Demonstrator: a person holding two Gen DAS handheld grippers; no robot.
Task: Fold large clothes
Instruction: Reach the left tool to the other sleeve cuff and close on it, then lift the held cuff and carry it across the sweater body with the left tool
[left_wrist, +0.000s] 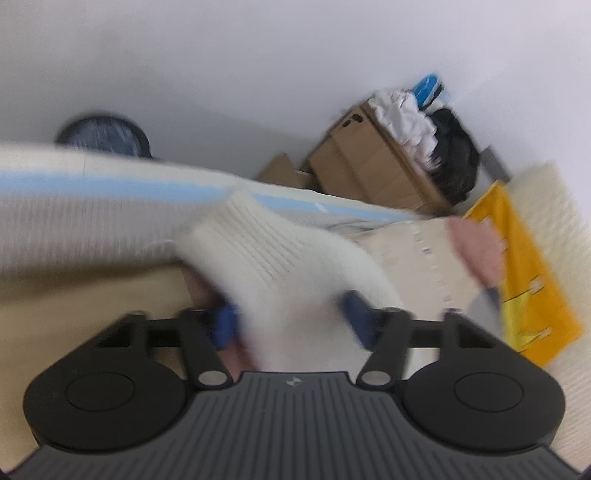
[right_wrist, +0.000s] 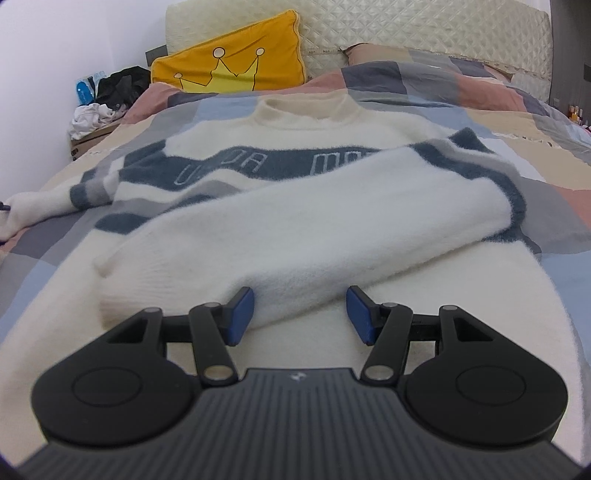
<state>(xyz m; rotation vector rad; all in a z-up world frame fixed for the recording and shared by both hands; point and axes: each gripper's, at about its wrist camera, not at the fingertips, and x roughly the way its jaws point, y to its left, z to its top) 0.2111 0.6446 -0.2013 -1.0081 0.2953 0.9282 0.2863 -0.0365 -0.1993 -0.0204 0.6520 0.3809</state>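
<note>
On a patchwork-quilted bed (right_wrist: 480, 92), a white sweater (right_wrist: 295, 125) lies face up, one sleeve (right_wrist: 280, 229) folded across its chest just ahead of the released right gripper (right_wrist: 300, 314), while the left gripper (left_wrist: 291, 321) clasps the other sleeve's cuff (left_wrist: 280, 266).

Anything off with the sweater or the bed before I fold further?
Nothing damaged or spilled. The white sweater lies on the bed, one sleeve folded slantwise across its chest. The other sleeve trails off to the side, unfolded. The yellow pillow leans tilted at the headboard.
</note>
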